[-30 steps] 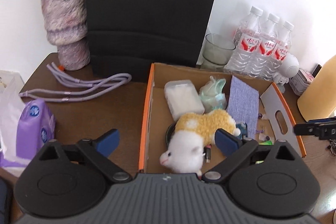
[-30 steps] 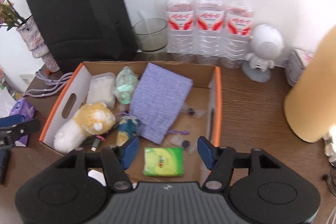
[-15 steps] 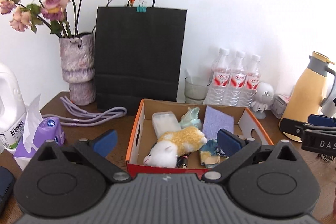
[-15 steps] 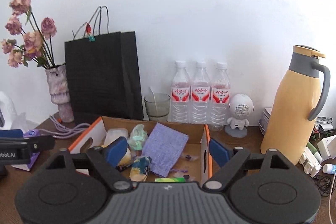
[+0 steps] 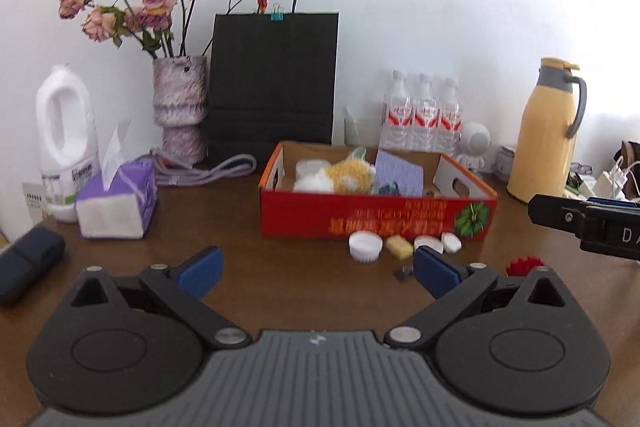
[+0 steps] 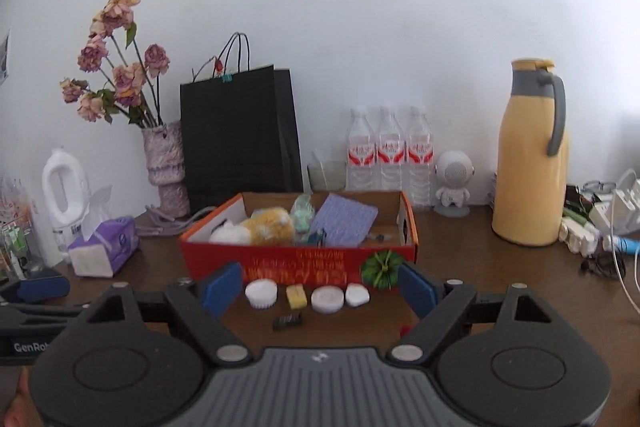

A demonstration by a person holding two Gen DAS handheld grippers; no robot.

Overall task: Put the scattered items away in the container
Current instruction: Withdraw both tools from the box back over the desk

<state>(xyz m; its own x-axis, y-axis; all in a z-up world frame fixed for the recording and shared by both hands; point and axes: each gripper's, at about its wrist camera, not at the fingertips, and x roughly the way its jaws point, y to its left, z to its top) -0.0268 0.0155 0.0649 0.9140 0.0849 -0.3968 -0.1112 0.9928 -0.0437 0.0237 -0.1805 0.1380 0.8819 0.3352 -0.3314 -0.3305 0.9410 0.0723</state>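
Note:
A red cardboard box (image 5: 376,217) (image 6: 298,259) stands mid-table and holds a yellow-white plush toy (image 5: 340,179) (image 6: 260,227), a purple cloth (image 5: 400,171) (image 6: 344,221) and other small items. In front of it lie a white ribbed cap (image 5: 365,246) (image 6: 261,293), a yellow block (image 5: 399,247) (image 6: 296,296), two white lids (image 5: 429,244) (image 6: 327,299), a black binder clip (image 5: 404,273) (image 6: 287,321) and a red piece (image 5: 524,264). My left gripper (image 5: 316,269) and right gripper (image 6: 318,289) are open and empty, held back from the box.
A black paper bag (image 5: 274,83), a vase of dried roses (image 5: 180,115), a white jug (image 5: 66,139), a purple tissue pack (image 5: 118,199), a purple cord (image 5: 208,171), water bottles (image 5: 422,119), a small white speaker (image 5: 474,143) and a yellow thermos (image 5: 546,129) ring the box. Chargers and cables (image 6: 600,223) lie far right.
Both grippers have pulled back and tilted up from above the box to a low, level view in front of it. The small items before the box have come into view.

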